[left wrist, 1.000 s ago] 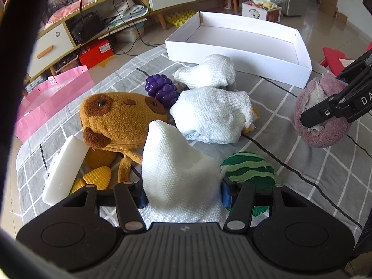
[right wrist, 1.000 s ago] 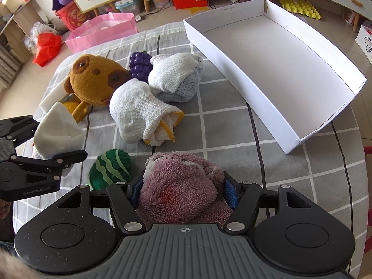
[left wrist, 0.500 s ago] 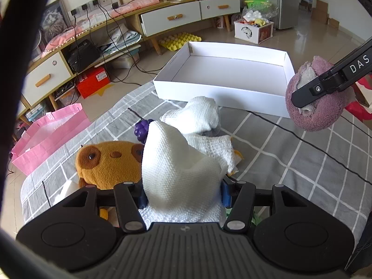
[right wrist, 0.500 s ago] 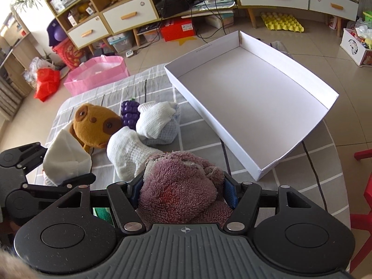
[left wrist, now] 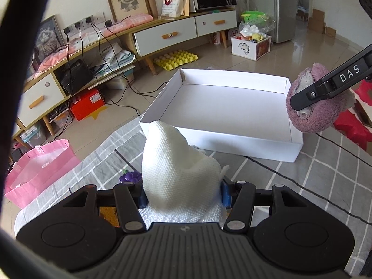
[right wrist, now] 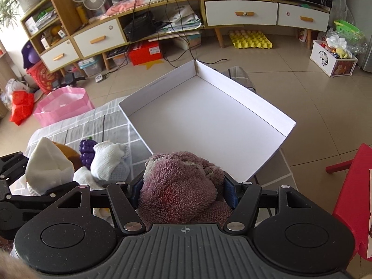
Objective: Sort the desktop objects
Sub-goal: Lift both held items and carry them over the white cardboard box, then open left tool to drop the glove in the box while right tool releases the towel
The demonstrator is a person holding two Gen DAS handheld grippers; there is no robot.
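My left gripper [left wrist: 182, 194] is shut on a white knitted cloth [left wrist: 179, 176], held up above the grey checked table cover [left wrist: 313, 186]. My right gripper [right wrist: 183, 191] is shut on a mauve fluffy cloth [right wrist: 179, 186]; the left wrist view shows that cloth [left wrist: 311, 116] at the right, level with the box's near right corner. The shallow white box [left wrist: 223, 107] lies empty just beyond both cloths. In the right wrist view the white cloth [right wrist: 47, 162] hangs at the left in the other gripper.
On the cover lie purple toy grapes [right wrist: 87, 150], another white cloth [right wrist: 108, 160] and a brown plush toy [right wrist: 67, 151], mostly hidden. A black cable [left wrist: 302, 186] crosses the cover. A pink bag [left wrist: 41, 169], a red stool [right wrist: 353, 186] and low cabinets [right wrist: 162, 30] stand around.
Both grippers have risen and moved toward the white box, each still carrying its cloth. The toys on the cover have slid down out of most of the left wrist view.
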